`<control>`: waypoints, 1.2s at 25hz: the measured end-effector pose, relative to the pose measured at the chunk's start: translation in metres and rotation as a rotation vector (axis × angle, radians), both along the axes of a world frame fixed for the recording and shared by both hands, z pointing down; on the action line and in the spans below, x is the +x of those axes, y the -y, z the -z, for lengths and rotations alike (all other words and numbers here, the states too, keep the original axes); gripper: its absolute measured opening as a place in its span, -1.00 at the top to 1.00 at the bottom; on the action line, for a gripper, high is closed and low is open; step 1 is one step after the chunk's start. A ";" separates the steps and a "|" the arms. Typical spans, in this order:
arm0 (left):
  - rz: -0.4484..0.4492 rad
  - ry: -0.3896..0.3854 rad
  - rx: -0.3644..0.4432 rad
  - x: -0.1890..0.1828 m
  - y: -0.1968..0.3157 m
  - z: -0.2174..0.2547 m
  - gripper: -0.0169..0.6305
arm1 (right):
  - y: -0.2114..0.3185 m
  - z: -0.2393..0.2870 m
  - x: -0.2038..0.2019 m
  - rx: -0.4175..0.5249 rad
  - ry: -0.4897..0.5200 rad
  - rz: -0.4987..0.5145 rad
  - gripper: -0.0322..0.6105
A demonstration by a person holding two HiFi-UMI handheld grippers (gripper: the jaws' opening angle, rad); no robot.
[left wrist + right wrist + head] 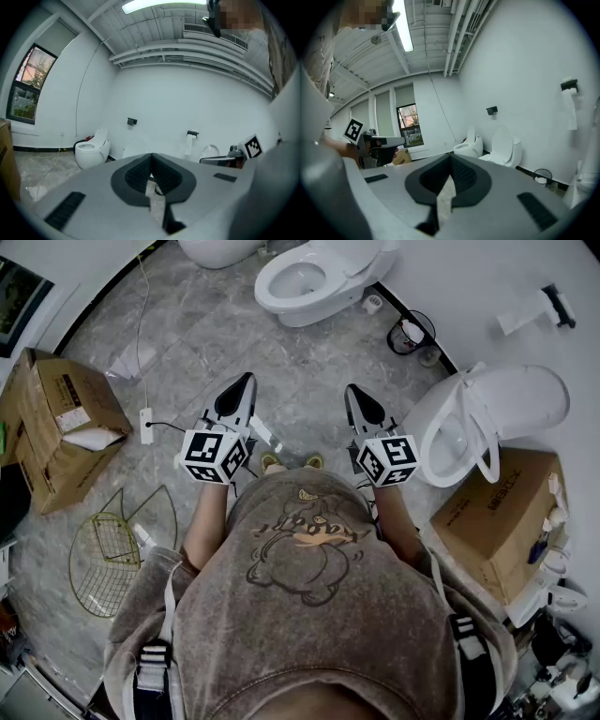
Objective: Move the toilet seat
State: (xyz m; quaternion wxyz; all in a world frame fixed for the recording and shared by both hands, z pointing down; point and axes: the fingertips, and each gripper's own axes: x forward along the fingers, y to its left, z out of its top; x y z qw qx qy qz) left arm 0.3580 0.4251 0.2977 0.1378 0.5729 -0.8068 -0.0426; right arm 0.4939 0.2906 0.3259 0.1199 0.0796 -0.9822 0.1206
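Observation:
Three white toilets stand along the curved wall. The nearest toilet [448, 439] is at my right, with its seat ring [484, 432] tipped up against the lid [525, 397]. A second toilet [314, 276] lies ahead with its seat down and its lid up. It also shows in the right gripper view [505, 149]. My left gripper [246, 381] and right gripper [352, 390] are held side by side over the floor, both shut and holding nothing. Neither touches a toilet. In their own views the left gripper's jaws [151, 157] and the right gripper's jaws [451, 157] are pressed together.
A third toilet [217, 249] is at the far left. A black wire bin [411, 334] and a paper roll [373, 304] sit between the toilets. Cardboard boxes stand at the left [56, 427] and right [506, 512]. A gold wire basket [108, 549] and a power strip [147, 425] lie on the grey floor.

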 end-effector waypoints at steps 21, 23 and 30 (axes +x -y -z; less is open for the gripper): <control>-0.041 -0.007 0.029 -0.049 -0.022 -0.018 0.92 | -0.023 -0.027 -0.035 0.026 -0.027 -0.068 0.90; -0.048 -0.002 0.029 -0.055 -0.020 -0.020 0.92 | -0.021 -0.028 -0.044 0.033 -0.025 -0.067 0.90; -0.050 -0.002 0.026 -0.085 -0.008 -0.036 0.92 | -0.012 -0.044 -0.080 0.022 -0.018 -0.074 0.90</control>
